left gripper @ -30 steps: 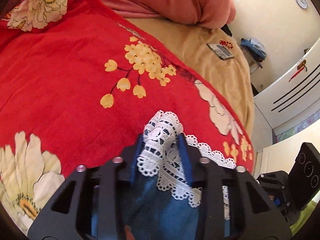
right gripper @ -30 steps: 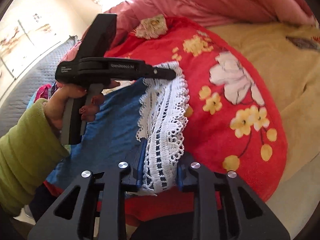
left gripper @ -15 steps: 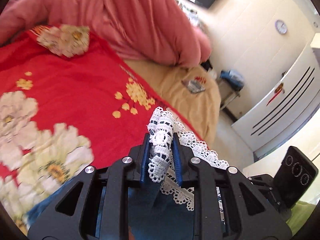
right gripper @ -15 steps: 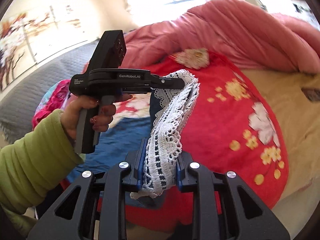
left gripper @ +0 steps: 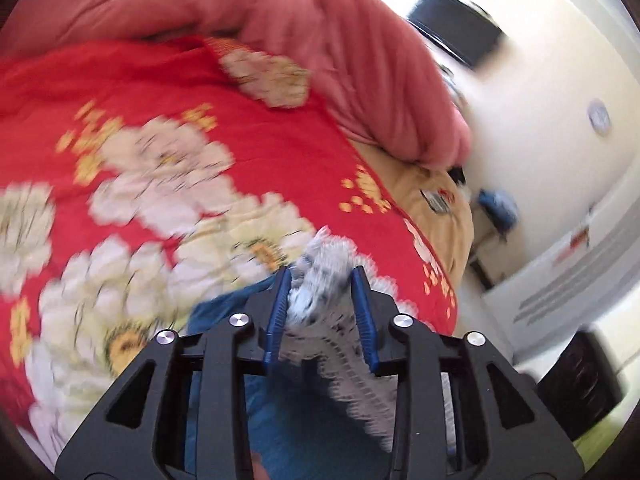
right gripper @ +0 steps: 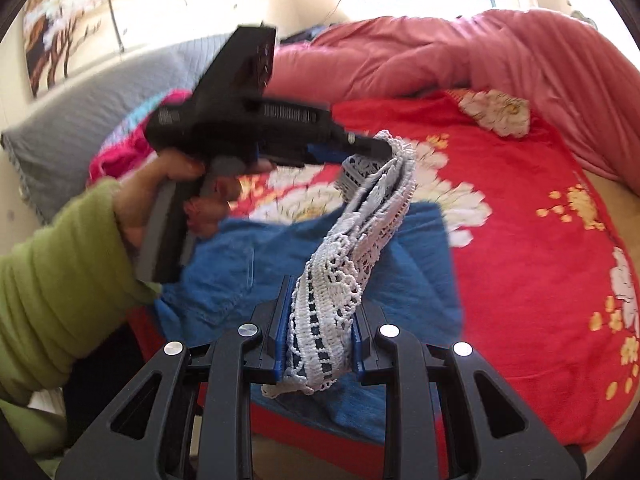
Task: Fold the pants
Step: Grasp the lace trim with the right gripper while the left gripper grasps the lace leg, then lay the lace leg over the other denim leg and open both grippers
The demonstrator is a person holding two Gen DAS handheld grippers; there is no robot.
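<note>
The blue pants (right gripper: pixel 400 276) lie on the red flowered blanket (right gripper: pixel 520 208), and their white lace hem (right gripper: pixel 356 240) is lifted above them. My right gripper (right gripper: pixel 318 304) is shut on one end of the lace hem. My left gripper (right gripper: pixel 380 146) is held by a hand in a green sleeve and is shut on the other end, higher and farther in. In the left wrist view my left gripper (left gripper: pixel 322 276) pinches the bunched lace (left gripper: pixel 324 264), with blue cloth (left gripper: pixel 288 420) hanging below. The lace band stretches between both grippers.
A pink quilt (right gripper: pixel 480 52) is heaped at the back of the bed. A grey pillow (right gripper: pixel 80 108) lies at the left. Tan bedding (left gripper: pixel 432 192) with a small packet lies beyond the blanket. A white wardrobe (left gripper: pixel 568 276) stands past the bed's edge.
Both grippers have lifted the lace hem and carried it toward the back of the bed. More blue cloth now lies spread under the hem. The left wrist view is motion-blurred.
</note>
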